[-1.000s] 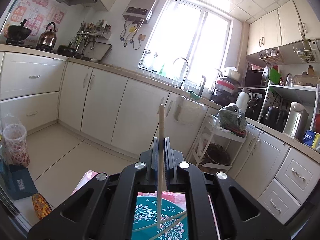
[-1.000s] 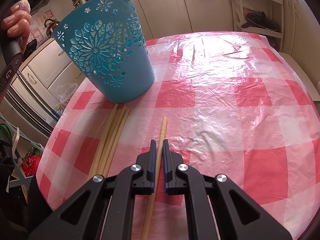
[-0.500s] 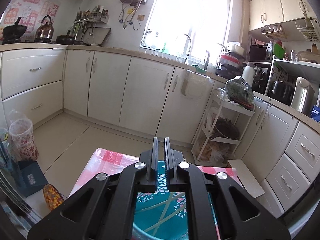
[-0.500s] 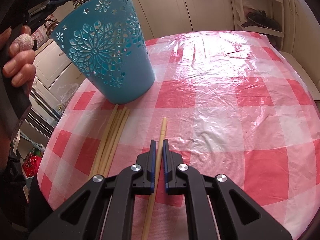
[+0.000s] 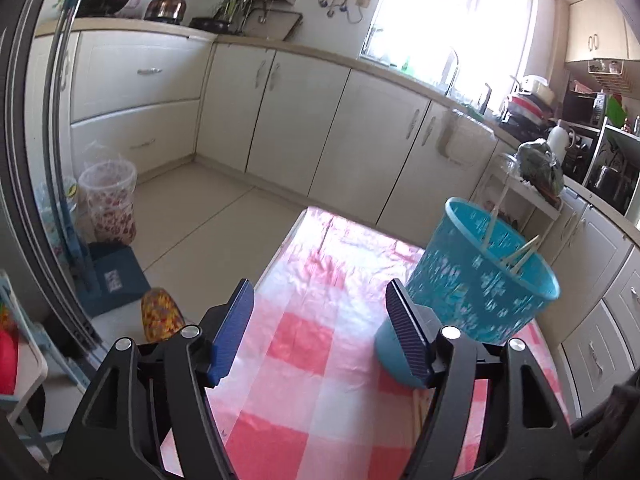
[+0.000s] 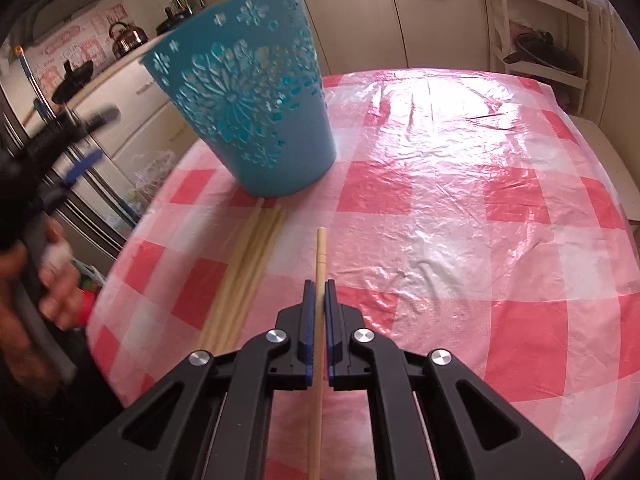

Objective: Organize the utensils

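Observation:
A teal perforated basket (image 6: 248, 112) stands on the red-and-white checked tablecloth (image 6: 460, 200). In the left wrist view the basket (image 5: 476, 280) holds a few pale chopsticks (image 5: 524, 254). My left gripper (image 5: 320, 312) is open and empty, above the table to the left of the basket. My right gripper (image 6: 319, 296) is shut on a single wooden chopstick (image 6: 320, 256), low over the cloth. Several more chopsticks (image 6: 248, 268) lie in a bundle on the cloth just left of it, their far ends under the basket's base.
Cream kitchen cabinets (image 5: 280, 92) and a sink counter ring the room. A wire rack (image 6: 536, 32) stands behind the table. A patterned bin (image 5: 108, 196) and blue box (image 5: 112, 276) sit on the floor beyond the table's left edge (image 5: 276, 264).
My left gripper let its chopstick drop into the basket, opened wide, and swung left and down away from the basket. My right gripper stayed shut on its chopstick.

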Action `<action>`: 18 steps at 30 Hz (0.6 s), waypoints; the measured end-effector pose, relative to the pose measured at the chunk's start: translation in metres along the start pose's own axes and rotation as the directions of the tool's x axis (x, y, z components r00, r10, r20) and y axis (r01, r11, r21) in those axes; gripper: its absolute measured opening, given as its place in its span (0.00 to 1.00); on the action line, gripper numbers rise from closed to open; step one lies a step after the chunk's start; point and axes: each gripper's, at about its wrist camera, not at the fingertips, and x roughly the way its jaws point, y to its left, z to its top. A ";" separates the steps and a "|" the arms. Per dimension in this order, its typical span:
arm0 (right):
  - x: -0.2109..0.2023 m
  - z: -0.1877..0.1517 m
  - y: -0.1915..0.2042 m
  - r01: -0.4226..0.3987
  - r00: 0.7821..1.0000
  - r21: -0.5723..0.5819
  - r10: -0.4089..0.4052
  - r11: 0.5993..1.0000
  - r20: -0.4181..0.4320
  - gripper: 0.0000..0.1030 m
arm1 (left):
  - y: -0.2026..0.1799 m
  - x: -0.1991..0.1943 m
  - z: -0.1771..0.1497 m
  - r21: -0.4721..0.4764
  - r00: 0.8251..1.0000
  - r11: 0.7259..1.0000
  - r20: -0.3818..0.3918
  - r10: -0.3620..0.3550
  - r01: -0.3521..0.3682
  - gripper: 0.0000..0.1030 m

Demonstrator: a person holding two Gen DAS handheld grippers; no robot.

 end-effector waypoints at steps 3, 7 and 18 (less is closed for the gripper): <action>-0.030 0.012 0.004 -0.139 0.989 0.037 0.137 0.990 0.058 0.05 | 0.014 0.010 -0.021 -0.017 0.998 1.000 -0.058 0.009 -0.010 0.63; -0.065 0.037 0.009 -0.294 0.947 0.078 0.280 0.952 0.155 0.04 | 0.028 0.021 -0.035 -0.052 0.993 0.999 -0.117 0.000 -0.007 0.63; -0.089 0.121 0.046 -0.274 0.925 -0.001 0.264 0.962 0.272 0.02 | 0.041 0.029 -0.036 -0.126 0.990 0.992 -0.142 -0.021 0.003 0.66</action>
